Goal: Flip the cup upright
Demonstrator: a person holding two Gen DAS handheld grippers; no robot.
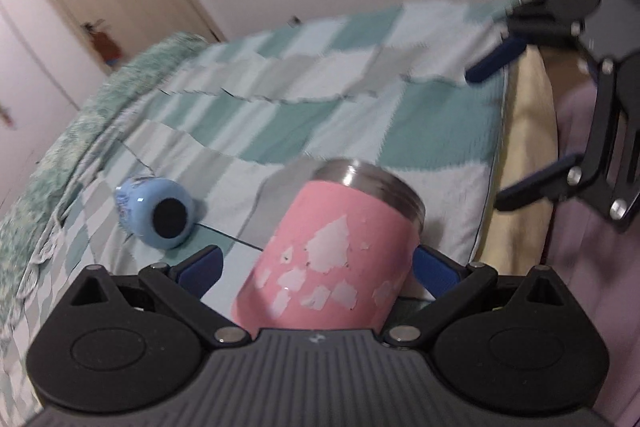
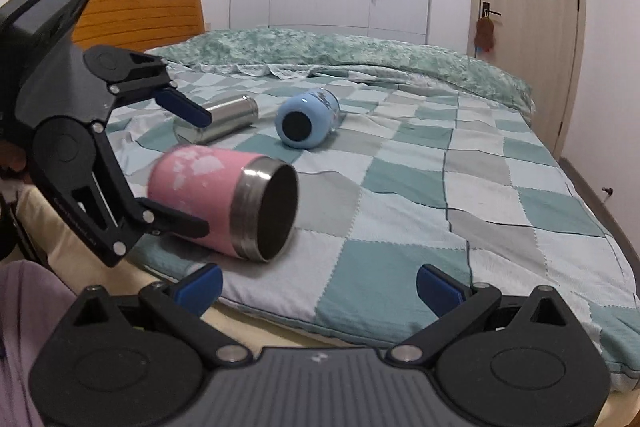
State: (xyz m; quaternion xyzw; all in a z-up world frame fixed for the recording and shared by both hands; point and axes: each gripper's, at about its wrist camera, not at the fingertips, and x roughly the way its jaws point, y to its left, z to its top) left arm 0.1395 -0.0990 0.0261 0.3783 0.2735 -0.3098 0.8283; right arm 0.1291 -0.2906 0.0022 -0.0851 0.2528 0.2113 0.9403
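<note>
A pink cup (image 1: 332,255) with chipped paint and a steel rim lies on its side on the checked bedspread; it also shows in the right wrist view (image 2: 208,195), its open mouth toward the right. My left gripper (image 1: 316,267) is open, its blue pads on either side of the cup's base end; in the right wrist view the left gripper (image 2: 196,171) straddles the cup. I cannot tell whether the pads touch it. My right gripper (image 2: 318,285) is open and empty near the bed's front edge, and shows in the left wrist view (image 1: 496,135) at the right.
A light blue cup (image 2: 306,117) lies on its side further back, also in the left wrist view (image 1: 156,211). A steel bottle (image 2: 220,121) lies behind the pink cup. A green quilt (image 2: 360,55) is bunched at the far side. A wooden headboard (image 2: 136,15) stands at left.
</note>
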